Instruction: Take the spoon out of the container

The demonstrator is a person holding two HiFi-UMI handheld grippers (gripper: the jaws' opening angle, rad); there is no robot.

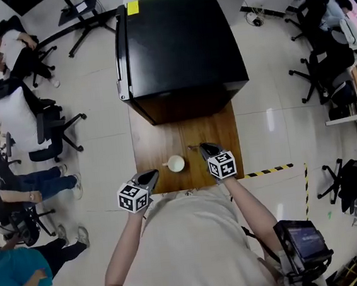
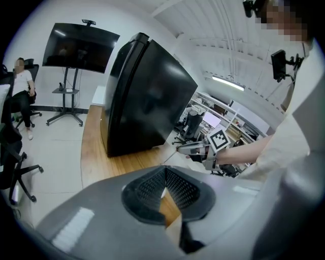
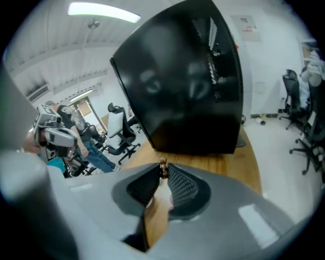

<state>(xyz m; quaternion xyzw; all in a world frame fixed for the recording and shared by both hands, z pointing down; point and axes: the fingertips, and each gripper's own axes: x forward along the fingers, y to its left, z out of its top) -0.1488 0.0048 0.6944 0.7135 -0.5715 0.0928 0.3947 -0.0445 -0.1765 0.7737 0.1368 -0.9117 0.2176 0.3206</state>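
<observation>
A white cup [image 1: 176, 163] stands near the front edge of the wooden table [image 1: 159, 138]. Just right of the cup, my right gripper [image 1: 203, 147] is shut on the thin spoon [image 1: 193, 148], which is held clear of the cup. The spoon's brown knobbed end [image 3: 163, 163] pokes out between the right gripper's pads [image 3: 162, 171]. In the left gripper view the spoon [image 2: 169, 157] slants down and left from the right gripper [image 2: 181, 149]. My left gripper [image 1: 154, 172] hovers at the table's front edge, left of the cup. Its pads [image 2: 163, 179] meet at the tips with nothing between them.
A large black fridge-like box [image 1: 177, 44] fills the far half of the table. People sit on office chairs [image 1: 50, 124] at the left, and more chairs [image 1: 322, 60] stand at the right. Yellow-black tape [image 1: 270, 171] marks the floor beside the table.
</observation>
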